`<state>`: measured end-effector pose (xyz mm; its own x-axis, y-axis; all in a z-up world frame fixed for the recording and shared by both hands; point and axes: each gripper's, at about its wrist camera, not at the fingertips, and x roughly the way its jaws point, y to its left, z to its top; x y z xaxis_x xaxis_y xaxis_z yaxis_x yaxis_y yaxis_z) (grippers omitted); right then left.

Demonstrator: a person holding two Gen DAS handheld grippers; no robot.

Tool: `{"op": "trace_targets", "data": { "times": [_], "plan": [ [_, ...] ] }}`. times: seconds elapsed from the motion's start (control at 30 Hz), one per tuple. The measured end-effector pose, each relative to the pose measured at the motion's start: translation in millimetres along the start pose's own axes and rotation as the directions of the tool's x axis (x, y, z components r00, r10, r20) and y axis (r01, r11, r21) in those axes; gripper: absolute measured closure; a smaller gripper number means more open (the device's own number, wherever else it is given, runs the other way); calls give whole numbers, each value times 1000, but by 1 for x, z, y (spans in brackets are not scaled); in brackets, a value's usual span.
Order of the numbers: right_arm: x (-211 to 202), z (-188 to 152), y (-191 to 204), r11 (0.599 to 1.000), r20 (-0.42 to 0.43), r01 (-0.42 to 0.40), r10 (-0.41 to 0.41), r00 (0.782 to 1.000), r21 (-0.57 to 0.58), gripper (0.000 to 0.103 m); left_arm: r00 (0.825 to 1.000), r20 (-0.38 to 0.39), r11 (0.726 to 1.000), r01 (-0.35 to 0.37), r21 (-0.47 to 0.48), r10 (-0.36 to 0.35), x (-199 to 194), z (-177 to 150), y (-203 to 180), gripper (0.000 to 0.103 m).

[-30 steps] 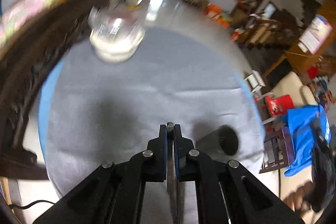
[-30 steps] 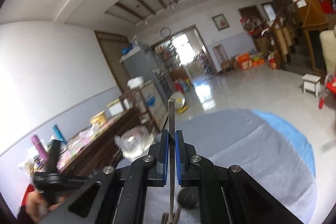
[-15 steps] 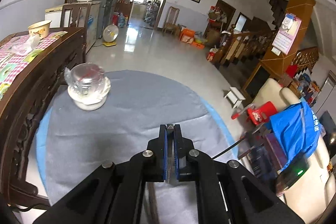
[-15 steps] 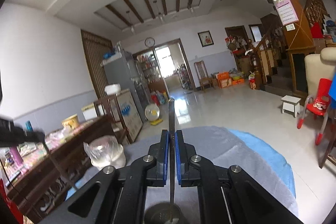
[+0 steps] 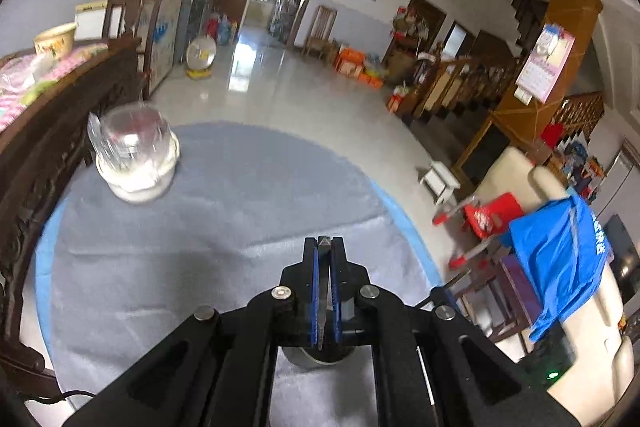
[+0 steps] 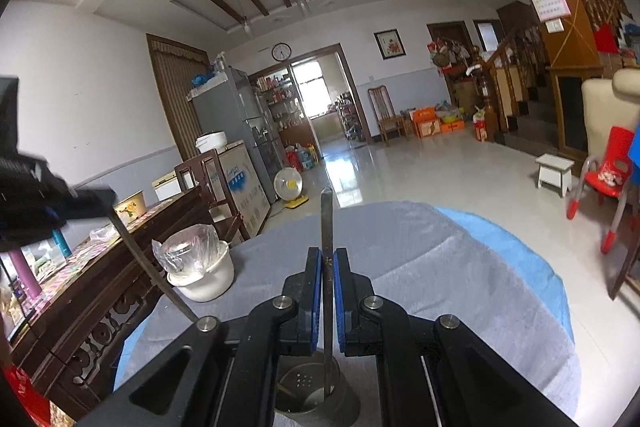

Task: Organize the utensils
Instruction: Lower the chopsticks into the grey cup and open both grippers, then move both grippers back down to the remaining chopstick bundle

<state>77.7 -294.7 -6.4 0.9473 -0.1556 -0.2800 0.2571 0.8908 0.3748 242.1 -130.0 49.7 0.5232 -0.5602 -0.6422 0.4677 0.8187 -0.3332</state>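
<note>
My right gripper is shut on the flat metal handle of a utensil. The utensil stands upright with its lower end inside a metal utensil holder on the grey tablecloth. My left gripper is shut on another thin metal utensil, held above the same holder. The left gripper also shows at the left of the right wrist view, its utensil slanting down toward the holder.
A white bowl with a clear plastic bag over it stands at the table's far left, also in the right wrist view. A dark carved wooden sideboard borders the table's left side. Chairs and a blue cloth are to the right.
Both views tilted up from the table toward the room. The right gripper's utensil has come down into the holder. The left gripper has moved over the holder with its utensil.
</note>
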Motion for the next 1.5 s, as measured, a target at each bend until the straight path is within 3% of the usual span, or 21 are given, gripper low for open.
{"op": "trace_targets", "data": {
  "times": [0.17, 0.27, 0.33, 0.37, 0.4, 0.43, 0.47, 0.5, 0.63, 0.7, 0.77, 0.87, 1.03, 1.1, 1.27, 1.5],
  "plan": [
    [3, -3, -6, 999, -34, -31, 33, 999, 36, 94, 995, -100, 1000, -5, 4, 5, 30, -13, 6, 97],
    [3, -3, -10, 995, -57, -68, 72, 996, 76, 94, 992, -122, 1000, 18, -6, -19, 30, -15, 10, 97],
    [1, -4, -16, 987, -66, -106, 115, 991, 120, 92, 993, -111, 999, 42, -3, -42, 23, -16, 13, 84],
    [-1, -5, -20, 981, -69, -127, 138, 988, 145, 86, 994, -102, 999, 45, 1, -44, 20, -17, 13, 76],
    [-2, -6, -23, 977, -72, -136, 150, 986, 164, 81, 995, -84, 999, 47, 7, -46, 14, -18, 15, 61],
    [-4, -7, -27, 972, -71, -147, 163, 984, 184, 64, 997, -68, 999, 49, 14, -48, 10, -21, 17, 55],
    [-7, -9, -32, 964, -62, -165, 182, 981, 208, 34, 997, -56, 998, 53, 21, -52, 5, -23, 19, 55],
    [-13, -11, -36, 956, -30, -184, 196, 980, 229, 26, 997, -52, 998, 56, 25, -54, 3, -25, 22, 55],
    [-30, -19, -40, 961, -14, -178, 185, 983, 214, 28, 998, -50, 999, 25, 20, -24, -10, -43, 47, 55],
    [-36, -25, -41, 964, -28, -172, 181, 983, 205, 37, 997, -69, 1000, -25, 3, 25, -11, -55, 62, 55],
    [-35, -34, -40, 964, -79, -176, 195, 978, 197, 53, 992, -106, 997, -67, -23, 64, -8, -71, 78, 55],
    [-31, -52, -30, 969, -156, -180, 206, 966, 168, 63, 977, -178, 991, -126, -48, 116, 0, -99, 98, 55],
    [-27, -94, -11, 968, -275, -215, 242, 930, 127, 64, 951, -281, 985, -155, -77, 128, 10, -150, 114, 55],
    [-21, -113, -6, 961, -336, -232, 271, 902, 153, 64, 938, -319, 984, -163, -72, 133, 14, -171, 118, 55],
    [-8, -144, -2, 953, -425, -235, 296, 855, 191, 64, 916, -383, 981, -169, -96, 120, 24, -202, 129, 55],
    [-3, -151, -3, 960, -452, -210, 274, 849, 187, 63, 926, -358, 984, -157, -87, 116, 28, -202, 118, 55]
  ]
}}
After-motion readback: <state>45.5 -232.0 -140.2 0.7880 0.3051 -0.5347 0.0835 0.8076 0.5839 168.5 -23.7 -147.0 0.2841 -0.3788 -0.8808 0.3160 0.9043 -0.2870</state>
